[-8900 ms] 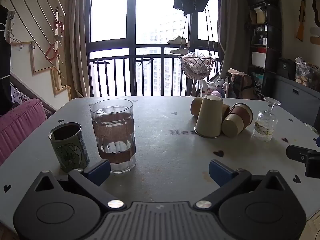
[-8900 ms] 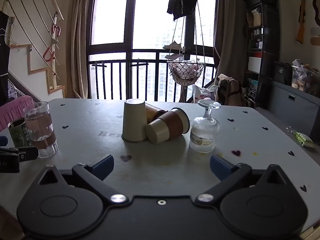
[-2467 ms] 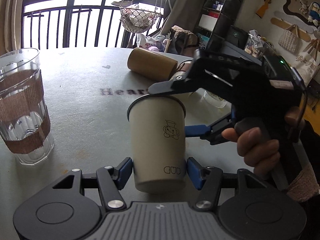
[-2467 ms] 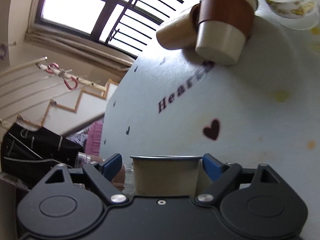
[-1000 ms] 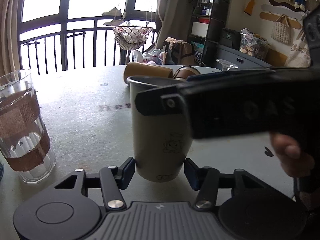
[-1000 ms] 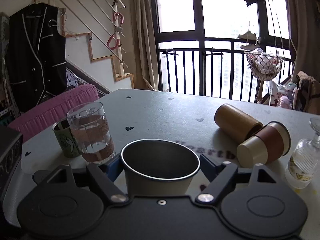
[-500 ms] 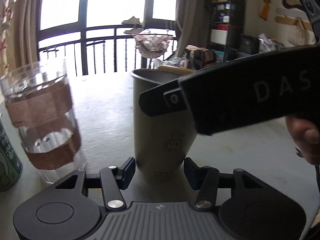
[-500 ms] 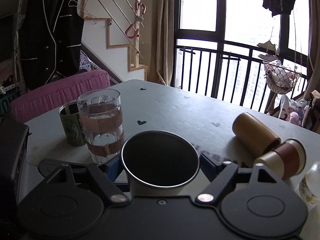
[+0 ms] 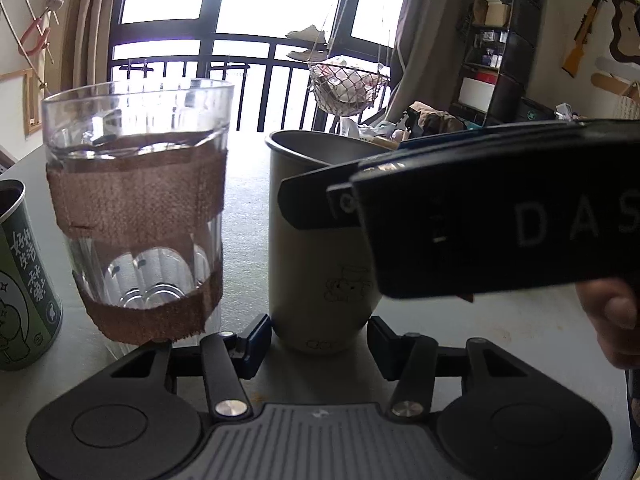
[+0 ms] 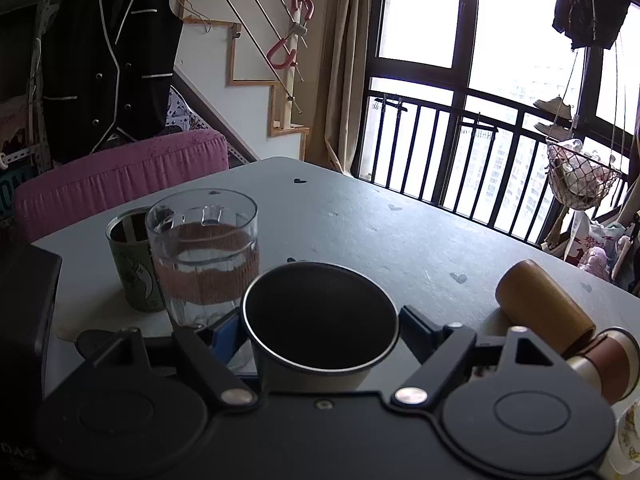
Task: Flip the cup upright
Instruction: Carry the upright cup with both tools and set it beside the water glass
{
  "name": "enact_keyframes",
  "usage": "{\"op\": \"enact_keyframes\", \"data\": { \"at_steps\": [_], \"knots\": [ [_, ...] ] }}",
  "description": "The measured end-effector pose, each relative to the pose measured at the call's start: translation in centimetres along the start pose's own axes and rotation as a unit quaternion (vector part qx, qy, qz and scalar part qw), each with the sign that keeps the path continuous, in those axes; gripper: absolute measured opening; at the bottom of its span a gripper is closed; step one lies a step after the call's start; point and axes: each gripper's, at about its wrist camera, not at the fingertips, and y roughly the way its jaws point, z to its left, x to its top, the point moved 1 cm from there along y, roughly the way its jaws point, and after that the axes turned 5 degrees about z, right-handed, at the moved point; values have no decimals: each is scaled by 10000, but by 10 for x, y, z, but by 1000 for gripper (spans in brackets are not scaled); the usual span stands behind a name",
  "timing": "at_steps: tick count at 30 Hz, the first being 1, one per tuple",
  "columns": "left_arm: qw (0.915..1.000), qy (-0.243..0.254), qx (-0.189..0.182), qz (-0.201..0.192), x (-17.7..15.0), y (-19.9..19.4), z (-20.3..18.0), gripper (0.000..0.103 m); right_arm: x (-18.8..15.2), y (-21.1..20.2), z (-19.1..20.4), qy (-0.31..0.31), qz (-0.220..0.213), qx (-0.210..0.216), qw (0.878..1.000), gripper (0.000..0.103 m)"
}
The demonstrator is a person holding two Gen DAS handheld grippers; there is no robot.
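Standing upright now beside the glass [image 9: 138, 208], the beige cup [image 9: 320, 240] has travelled toward the table's [image 10: 360, 220] left edge; right gripper [image 10: 320, 328] clamps its rim, left gripper [image 9: 318, 338] brackets its base, slightly open.

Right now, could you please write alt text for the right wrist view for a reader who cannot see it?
An upright beige cup, mouth open and empty, sits between the fingers of the right hand-held gripper above a grey table. To its left stand a glass with a brown band and a green cup; two paper cups lie on their sides at right.
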Motion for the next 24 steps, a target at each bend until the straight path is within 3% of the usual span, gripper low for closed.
{"op": "enact_keyframes", "data": {
  "at_steps": [3,5,7,13,17,24],
  "knots": [
    [10000,-15,89,-7,-1,-2,4,55,1,1,2,-8,-30,19,10000,83],
    [9999,-4,159,11,-2,-6,3,71,0,0,2,44,-20,142,9999,86],
    [9998,-44,211,45,-3,-13,3,80,-1,-3,1,148,-11,247,9996,93],
    [9993,61,340,-137,-8,-53,-2,89,-8,-38,-15,783,-276,109,9965,99],
    [9984,-17,467,-327,-2,-78,-6,98,-19,-67,-21,1079,-459,-171,9930,100],
    [9956,-152,672,-638,-5,-117,-19,103,-45,-111,-28,1342,-624,-810,9857,103]
  ]
}}
